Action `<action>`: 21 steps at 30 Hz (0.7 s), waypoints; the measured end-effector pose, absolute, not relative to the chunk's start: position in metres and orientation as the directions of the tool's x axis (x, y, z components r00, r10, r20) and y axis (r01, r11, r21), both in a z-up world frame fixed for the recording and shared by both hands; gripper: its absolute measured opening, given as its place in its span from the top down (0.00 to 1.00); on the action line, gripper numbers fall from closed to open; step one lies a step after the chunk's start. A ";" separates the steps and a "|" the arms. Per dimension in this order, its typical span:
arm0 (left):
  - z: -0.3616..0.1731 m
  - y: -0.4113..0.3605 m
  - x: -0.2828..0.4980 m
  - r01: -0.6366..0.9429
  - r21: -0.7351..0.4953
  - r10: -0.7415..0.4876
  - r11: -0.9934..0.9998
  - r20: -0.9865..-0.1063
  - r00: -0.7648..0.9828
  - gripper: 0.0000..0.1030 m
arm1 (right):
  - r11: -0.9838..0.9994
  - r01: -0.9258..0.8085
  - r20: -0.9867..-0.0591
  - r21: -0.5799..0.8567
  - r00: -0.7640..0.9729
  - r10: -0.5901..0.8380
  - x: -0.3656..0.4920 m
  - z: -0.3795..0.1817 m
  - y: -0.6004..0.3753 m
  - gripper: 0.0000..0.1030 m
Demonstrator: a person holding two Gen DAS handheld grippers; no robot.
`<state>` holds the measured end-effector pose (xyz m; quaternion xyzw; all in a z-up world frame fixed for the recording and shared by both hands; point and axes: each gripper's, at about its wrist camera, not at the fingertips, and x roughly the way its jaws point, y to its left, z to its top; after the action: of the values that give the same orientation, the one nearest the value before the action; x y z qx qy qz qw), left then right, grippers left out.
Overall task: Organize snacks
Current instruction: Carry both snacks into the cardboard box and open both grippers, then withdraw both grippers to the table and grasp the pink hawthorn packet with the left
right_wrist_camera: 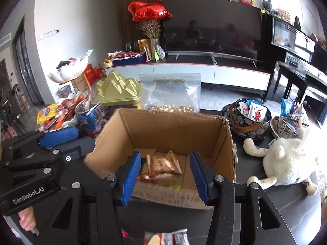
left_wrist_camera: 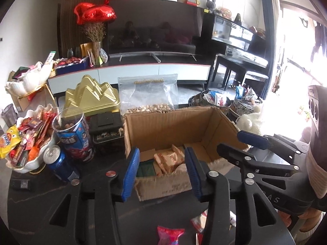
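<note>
Directly ahead of both claws sits an open cardboard box [right_wrist_camera: 163, 126], brown, with frayed, torn top edges; it rests on a dark table [left_wrist_camera: 40, 214]. At its bottom lie pale tan snack packets [right_wrist_camera: 163, 163] with reddish print, and a dark green packet [left_wrist_camera: 146, 168] beside them.

The left gripper [left_wrist_camera: 161, 173] hangs just short of the box's near wall, its blue-padded jaws partly apart and nothing between them. The right gripper [right_wrist_camera: 165, 178] is poised the same way, jaws partly apart and empty, the near wall and the packets showing through the gap. Each claw appears at the edge of the other's view, close alongside.

Beyond the box stands a clear zip bag of pistachios [right_wrist_camera: 170, 96], and to its left a gold mountain-shaped tin [left_wrist_camera: 93, 99]. Left of the left gripper are a blue snack tube [left_wrist_camera: 72, 134], a blue drink can [left_wrist_camera: 59, 161] and a white shell-shaped dish [left_wrist_camera: 30, 138] heaped with wrapped sweets. To the right of the right gripper lie a white plush toy [right_wrist_camera: 286, 159] and a floral bowl [right_wrist_camera: 251, 120] holding sachets. Below the claws, near the camera, a red wrapper [left_wrist_camera: 169, 234] lies on the table.

Farther off are a large television [right_wrist_camera: 212, 26] and red heart balloons [left_wrist_camera: 94, 14].
</note>
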<state>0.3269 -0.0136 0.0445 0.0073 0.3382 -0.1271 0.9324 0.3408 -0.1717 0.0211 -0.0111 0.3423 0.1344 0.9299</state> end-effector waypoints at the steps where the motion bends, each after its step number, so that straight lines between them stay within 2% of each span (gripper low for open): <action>1: 0.045 -0.013 0.320 0.246 -0.070 -0.235 0.967 -0.627 0.743 0.54 | 0.964 -0.258 -0.635 0.068 0.734 0.241 0.336 0.021 -0.171 0.50; 11: 0.046 -0.008 0.252 0.267 -0.020 -0.231 0.963 -0.571 0.788 0.48 | 0.958 -0.273 -0.600 0.086 0.754 0.269 0.274 0.019 -0.168 0.50; 15: 0.038 -0.006 0.235 0.269 -0.017 -0.232 0.963 -0.562 0.794 0.48 | 0.956 -0.273 -0.596 0.107 0.752 0.281 0.255 0.011 -0.167 0.47; 21: 0.020 -0.002 0.220 0.276 -0.016 -0.234 0.961 -0.578 0.782 0.44 | 0.955 -0.273 -0.610 0.114 0.740 0.284 0.238 -0.004 -0.162 0.46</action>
<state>0.2203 -0.0022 0.0198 0.0344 0.3014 -0.1351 0.9433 0.2384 -0.1620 -0.0044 0.0086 0.3282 0.1493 0.9327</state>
